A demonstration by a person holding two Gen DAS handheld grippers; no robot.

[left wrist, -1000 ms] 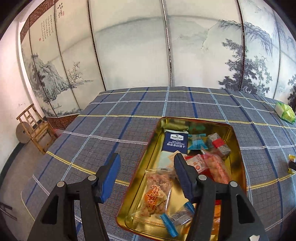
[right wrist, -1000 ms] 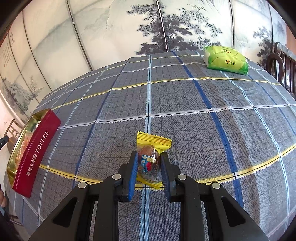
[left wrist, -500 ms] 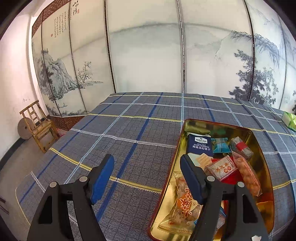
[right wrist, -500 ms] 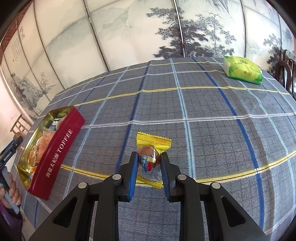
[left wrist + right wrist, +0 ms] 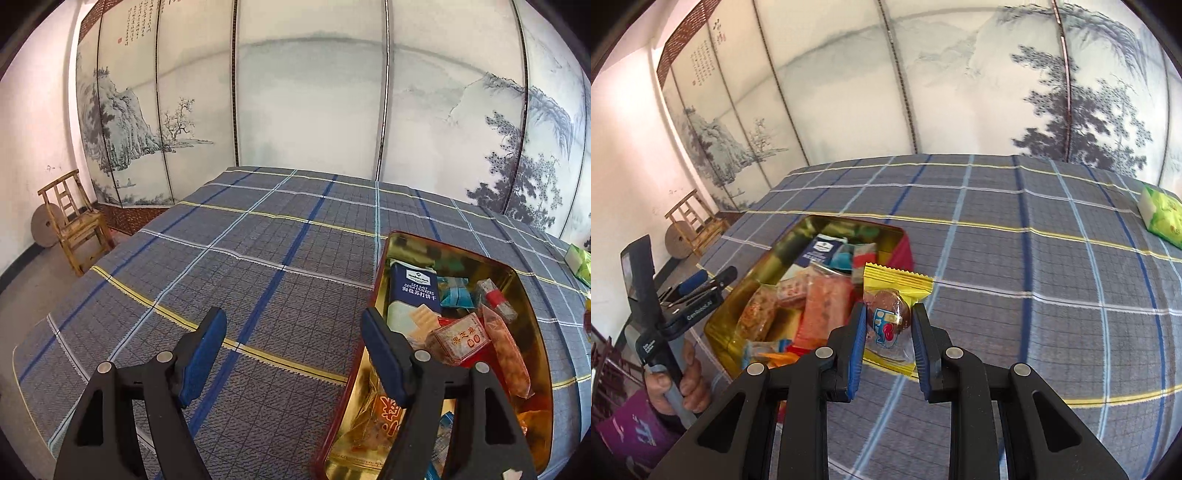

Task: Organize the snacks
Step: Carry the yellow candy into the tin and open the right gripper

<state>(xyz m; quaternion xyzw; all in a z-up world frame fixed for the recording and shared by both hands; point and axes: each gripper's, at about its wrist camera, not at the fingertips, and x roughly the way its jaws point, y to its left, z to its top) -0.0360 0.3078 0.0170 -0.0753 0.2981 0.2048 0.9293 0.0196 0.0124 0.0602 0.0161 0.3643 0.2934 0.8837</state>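
Clamped between the blue pads of the right gripper [image 5: 888, 325] is a yellow-edged snack packet [image 5: 892, 314], its clear window showing a brown cake and a printed cartoon label too small to read; the packet hangs above the plaid tablecloth [image 5: 1052, 295], just beside the near right corner of the gold tin [image 5: 768, 254]. To finish this step well, I would carry the packet over the tin's red outer wall, lower it onto a flatter patch among the wrappers already inside, and release only once it is below the rim, so it does not slide off the heap onto the cloth. The left gripper [image 5: 293, 350] has nothing between its pads, which stand apart over bare cloth at the tin's left wall, clear of the drop. Inside the tin, a dark blue pack [image 5: 415, 286] reads "SEA SALT SODA CRACKERS" under a small brand badge I cannot make out, with Chinese characters beneath; a pinkish wrapper [image 5: 460, 338] nearby bears red Chinese characters. Farther off, a green packet [image 5: 1161, 216] lies alone near the table's right edge, probably yet to be collected.
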